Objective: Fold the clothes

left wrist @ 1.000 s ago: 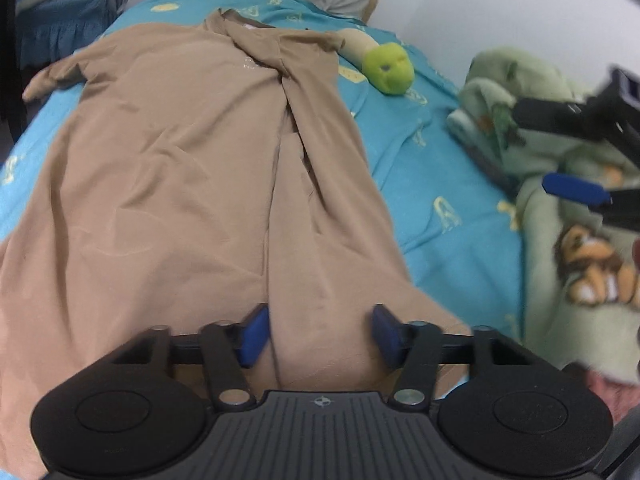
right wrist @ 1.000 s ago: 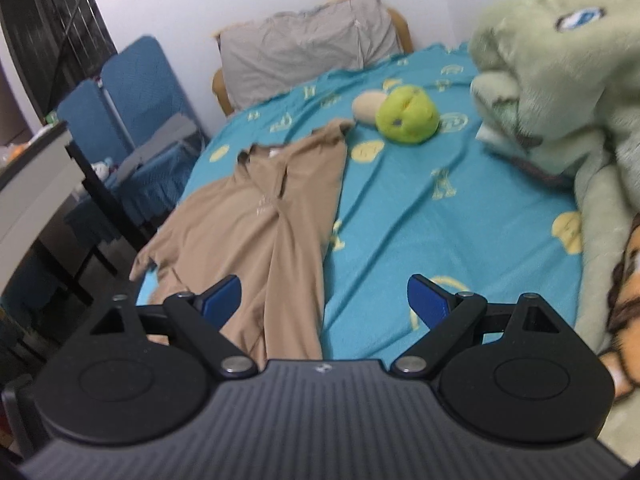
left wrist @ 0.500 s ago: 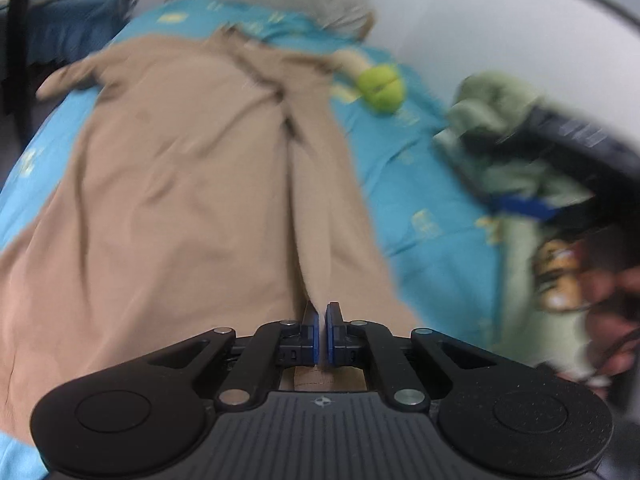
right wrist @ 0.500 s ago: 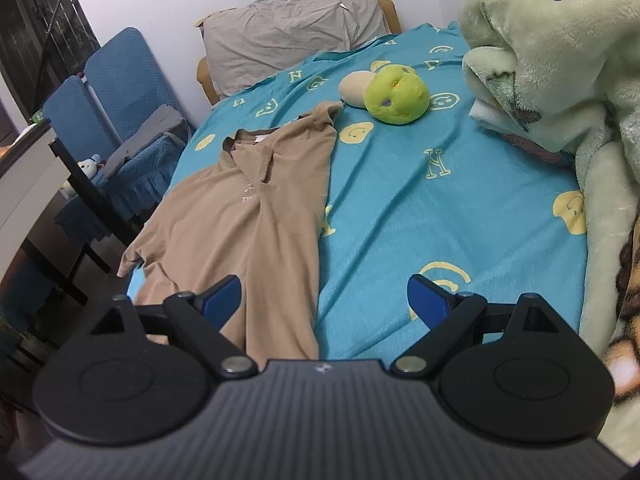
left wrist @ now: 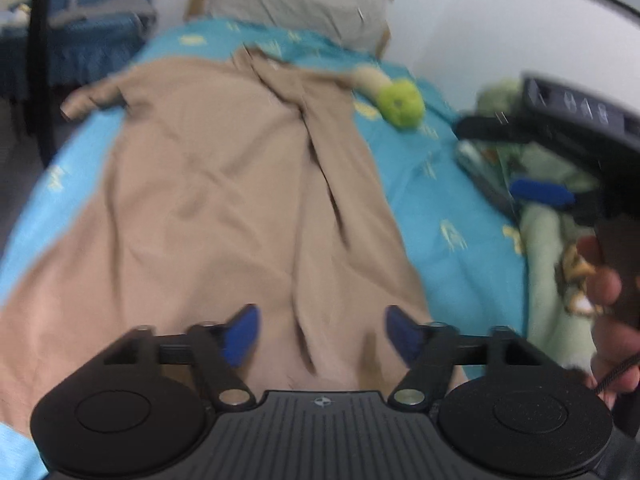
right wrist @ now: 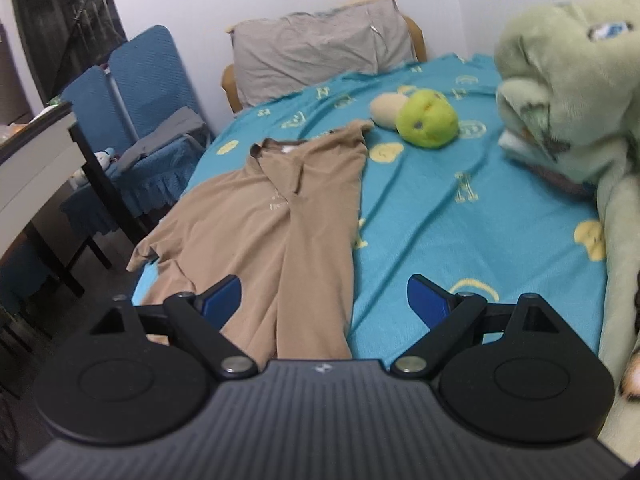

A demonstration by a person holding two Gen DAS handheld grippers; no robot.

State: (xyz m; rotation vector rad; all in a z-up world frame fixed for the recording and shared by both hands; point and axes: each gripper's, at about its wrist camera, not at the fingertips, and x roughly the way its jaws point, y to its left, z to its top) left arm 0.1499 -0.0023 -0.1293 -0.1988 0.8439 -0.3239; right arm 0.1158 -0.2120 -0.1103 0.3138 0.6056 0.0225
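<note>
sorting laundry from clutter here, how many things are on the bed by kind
Shirts: 1, tan shirt
Pillows: 1, grey pillow
Plush toys: 1, green plush toy
Blankets: 1, green blanket
Total: 4

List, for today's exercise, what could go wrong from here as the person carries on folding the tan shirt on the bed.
1. The left gripper is opening with nothing pinched between its fingers; the folded-over panel of the tan shirt may slide back open.
2. One sleeve hangs off the edge of the bed; its weight could drag the shirt askew.
3. The green plush toy lies near the collar and could snag the next fold.
</note>
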